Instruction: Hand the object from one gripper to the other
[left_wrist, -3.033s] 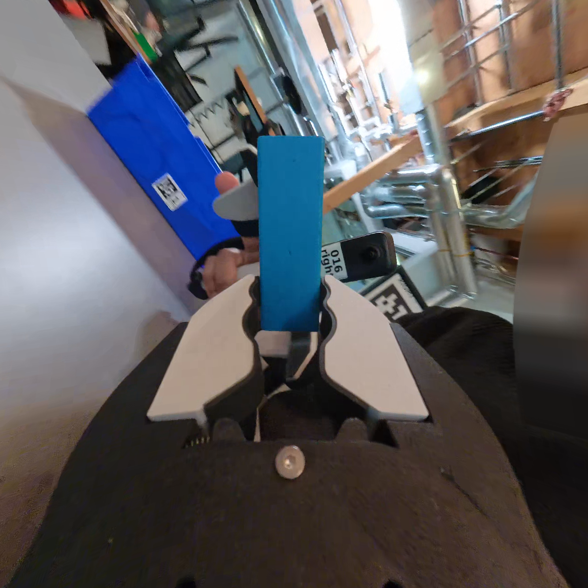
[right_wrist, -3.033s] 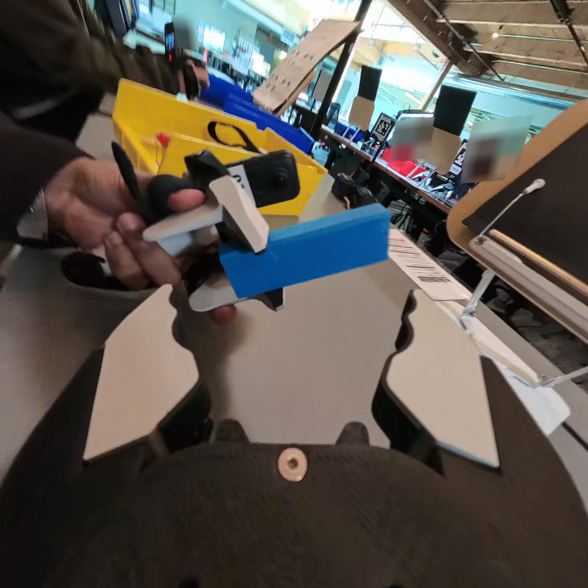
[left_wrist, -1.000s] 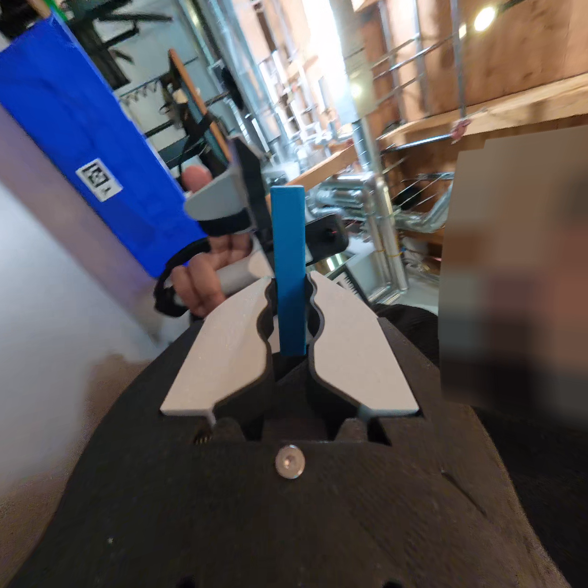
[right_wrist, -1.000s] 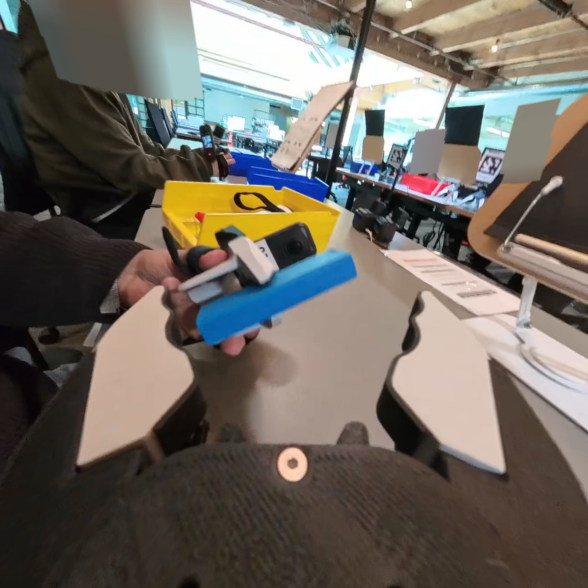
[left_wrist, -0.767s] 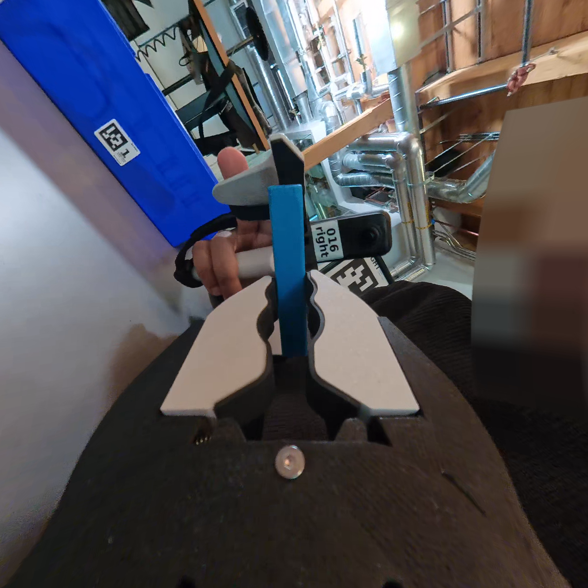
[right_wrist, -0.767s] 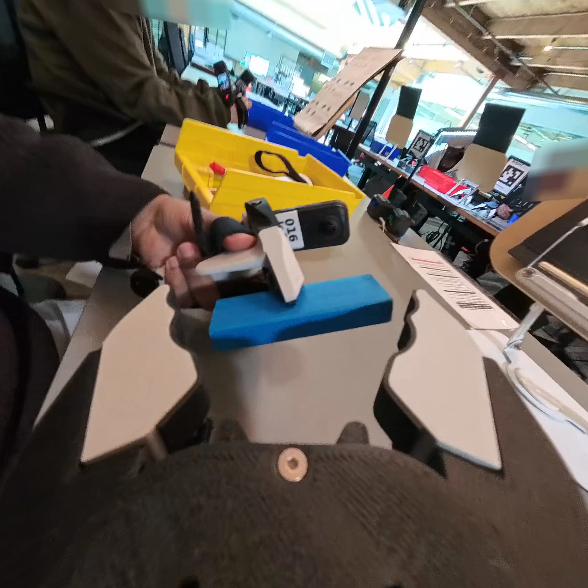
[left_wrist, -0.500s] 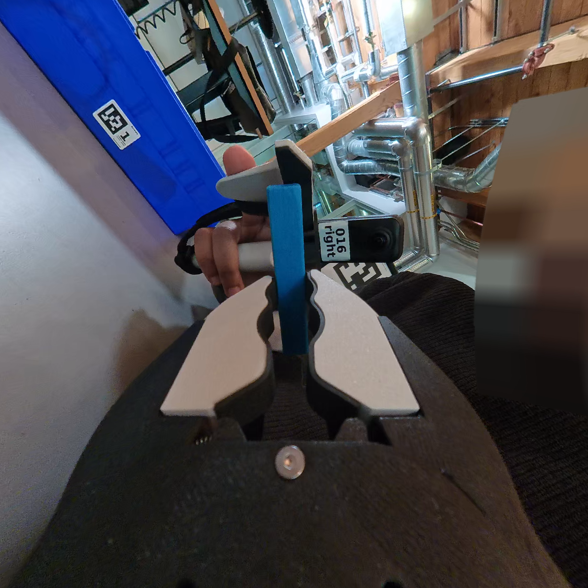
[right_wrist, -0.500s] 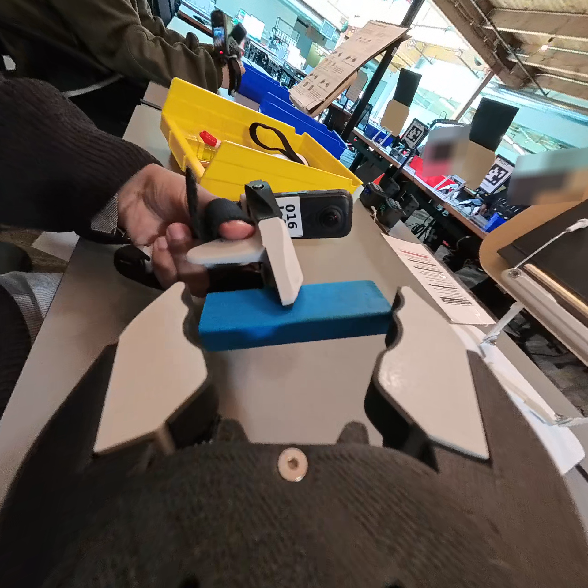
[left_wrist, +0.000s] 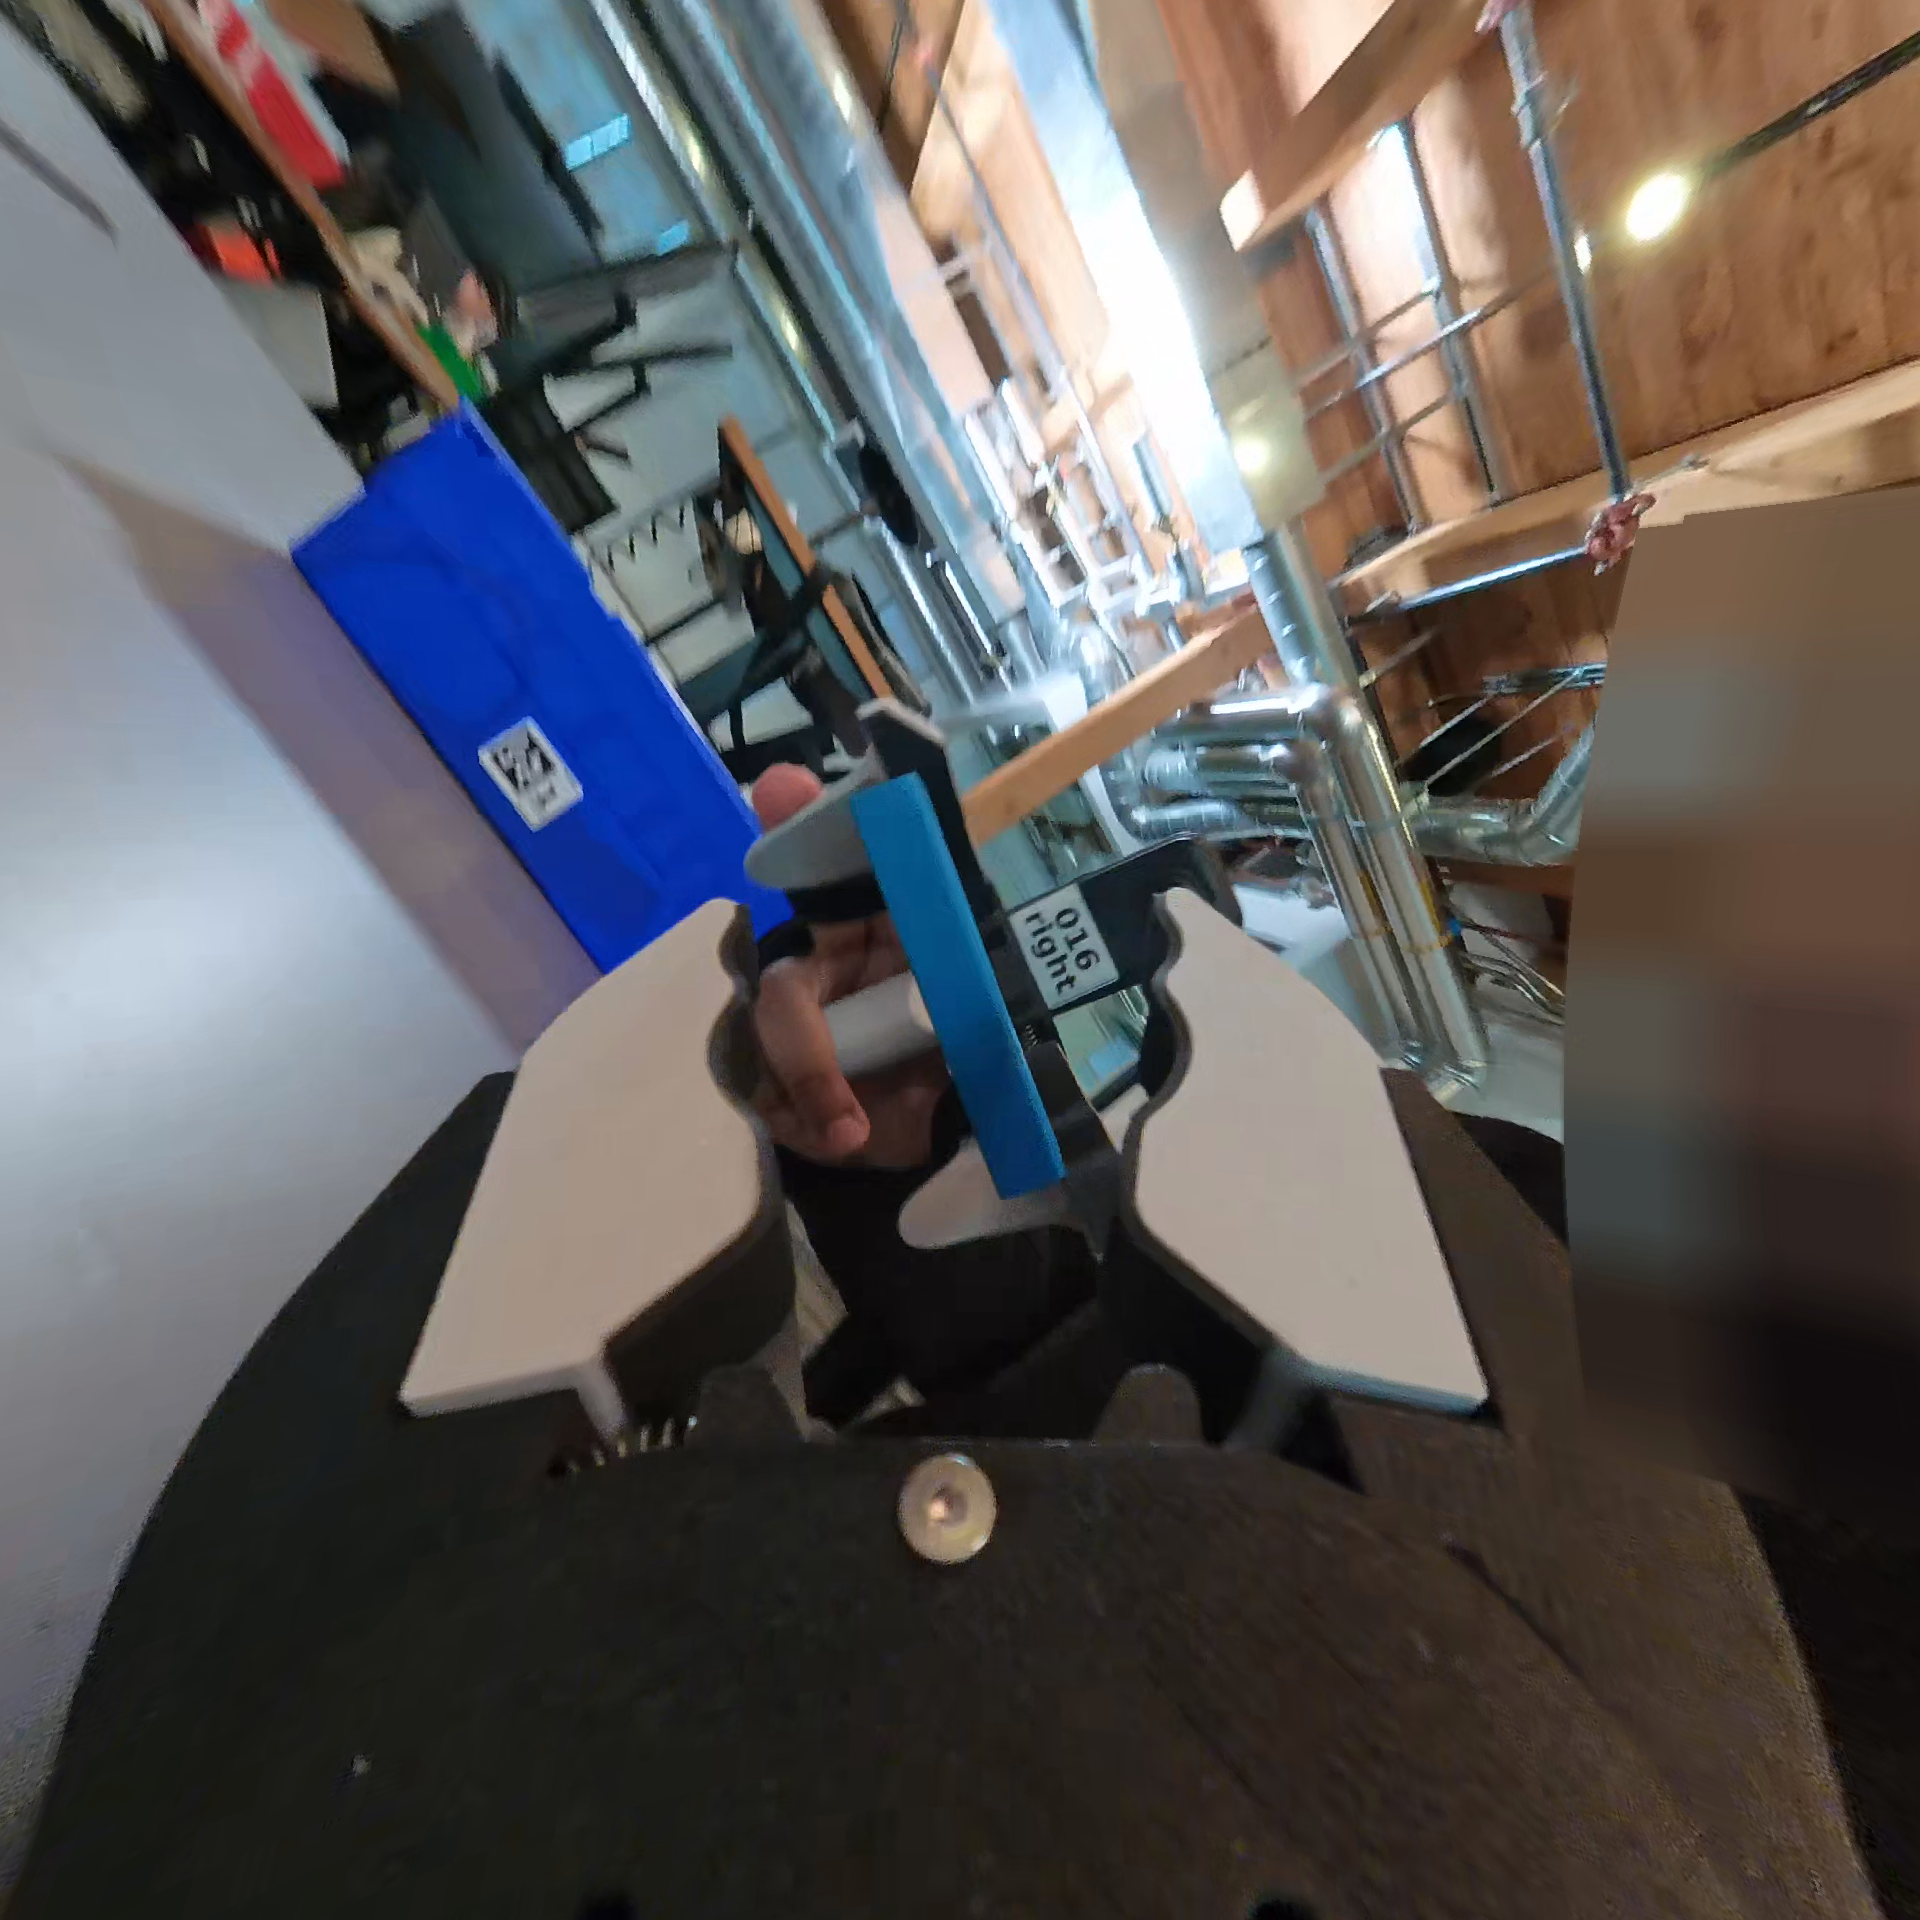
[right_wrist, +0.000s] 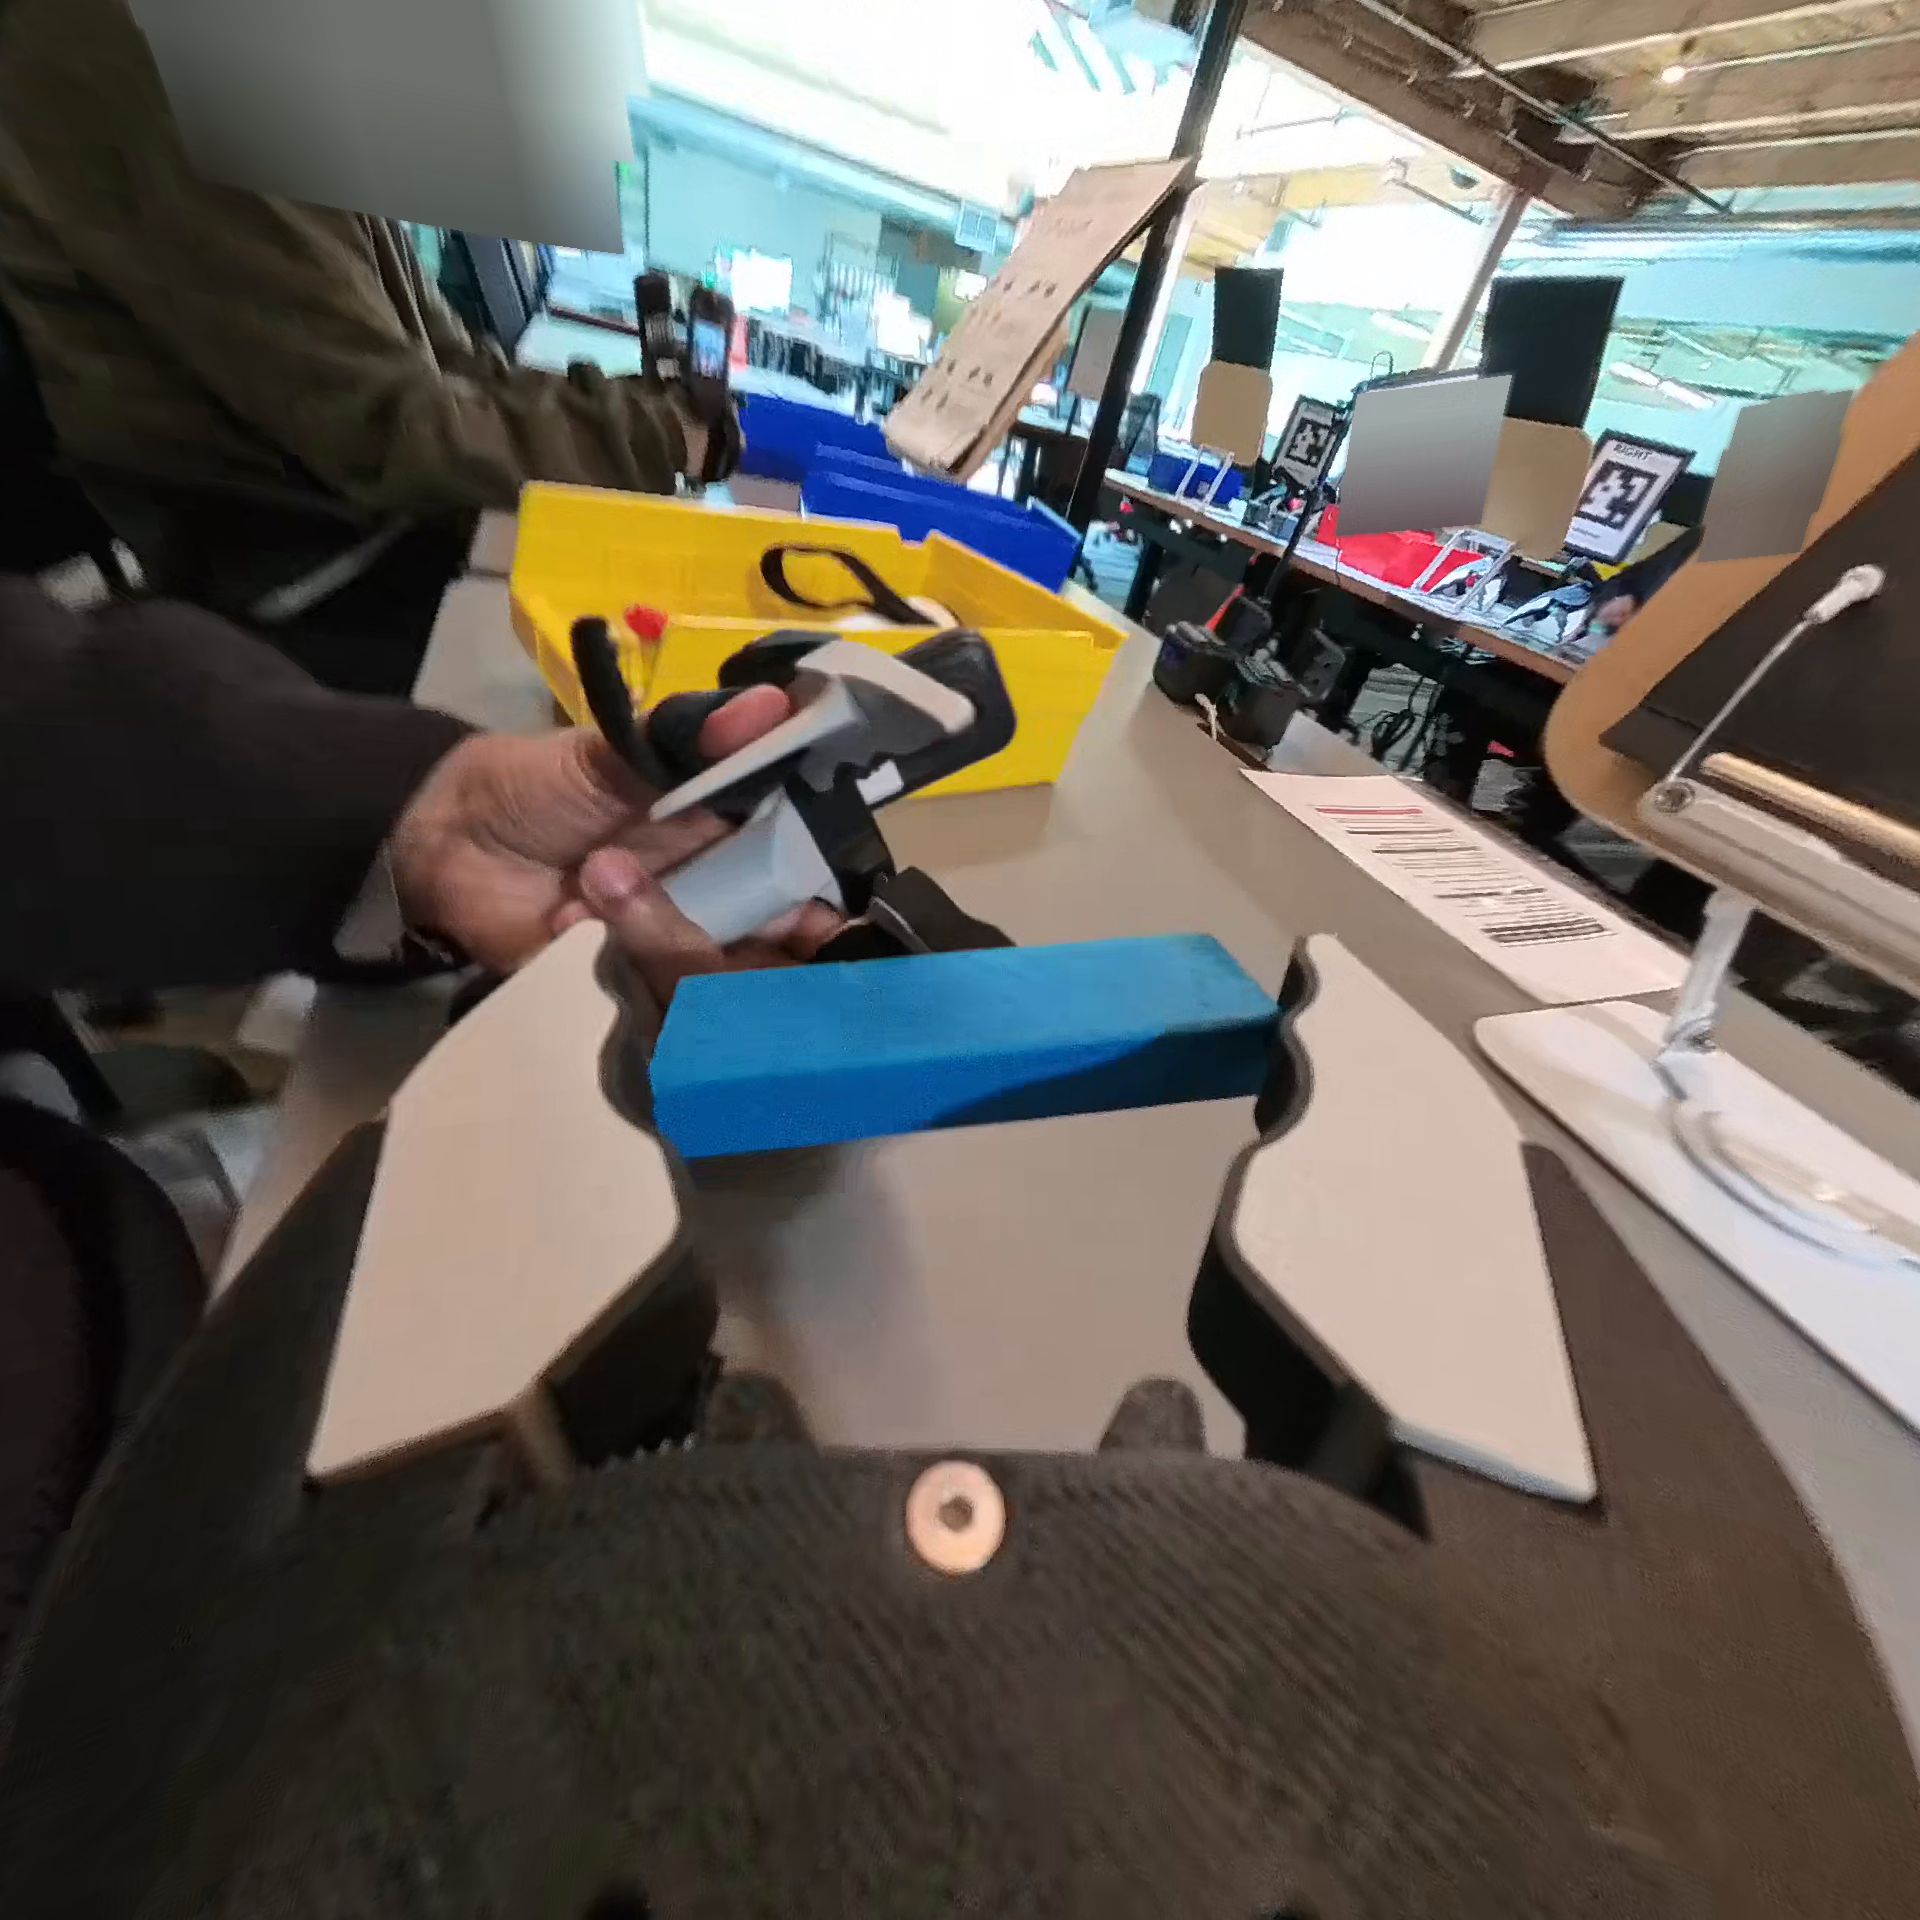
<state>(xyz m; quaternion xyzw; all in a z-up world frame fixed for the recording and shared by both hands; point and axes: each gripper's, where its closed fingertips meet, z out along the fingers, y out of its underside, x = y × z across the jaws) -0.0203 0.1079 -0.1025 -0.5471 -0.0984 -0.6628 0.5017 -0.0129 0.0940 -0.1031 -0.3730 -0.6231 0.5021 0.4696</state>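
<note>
A blue foam block (right_wrist: 956, 1029) lies crosswise between the fingers of my right gripper (right_wrist: 951, 951). The gripper is shut on the block's two ends and holds it above the grey table (right_wrist: 1039, 1226). My left gripper (left_wrist: 951, 925) is open and empty, and the block (left_wrist: 956, 987) stands on edge just past its fingertips. There the block is clamped between the right gripper's two fingers (left_wrist: 821, 847). In the right wrist view the left gripper (right_wrist: 883, 790) sits in a hand just behind the block, with its jaws apart and off the block.
A yellow bin (right_wrist: 997, 665) with a black strap stands on the table behind the hand, with blue bins (right_wrist: 935, 520) beyond it. A printed sheet (right_wrist: 1455, 873) and a metal stand on a white base (right_wrist: 1704, 1039) lie at the right. A person in an olive jacket (right_wrist: 260, 395) sits at the left.
My left gripper has opened, let go of the block and drawn back. My right gripper has closed on the block's ends and now holds it alone.
</note>
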